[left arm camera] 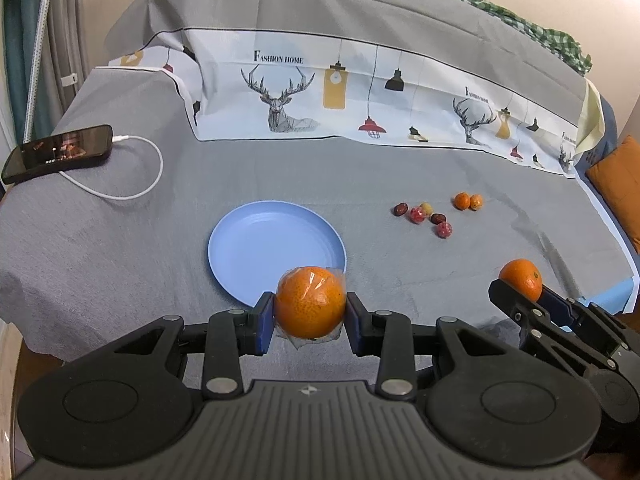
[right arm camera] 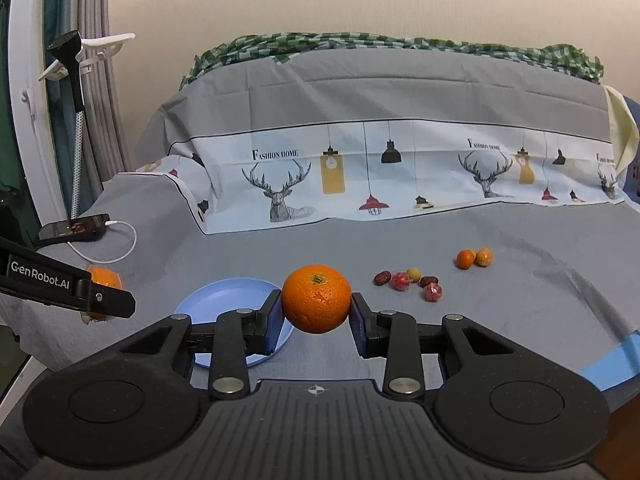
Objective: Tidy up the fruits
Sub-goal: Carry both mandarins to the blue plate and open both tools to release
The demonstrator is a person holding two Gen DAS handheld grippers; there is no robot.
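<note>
My left gripper [left arm camera: 310,312] is shut on a plastic-wrapped orange [left arm camera: 310,306], held over the near rim of the blue plate [left arm camera: 264,240]. My right gripper [right arm camera: 317,312] is shut on a bare orange [right arm camera: 316,298], held above the grey cloth just right of the plate [right arm camera: 224,296]. In the left wrist view the right gripper [left arm camera: 524,296] and its orange [left arm camera: 522,278] show at the right. In the right wrist view the wrapped orange [right arm camera: 105,278] shows at the left behind the left gripper's finger. Small red and brown fruits [left arm camera: 426,216] and two small oranges [left arm camera: 468,201] lie on the cloth.
A phone [left arm camera: 60,152] on a white charging cable [left arm camera: 132,184] lies at the far left of the grey cloth. A raised bank of printed cloth [left arm camera: 340,92] runs along the back. An orange cushion [left arm camera: 620,176] is at the right edge.
</note>
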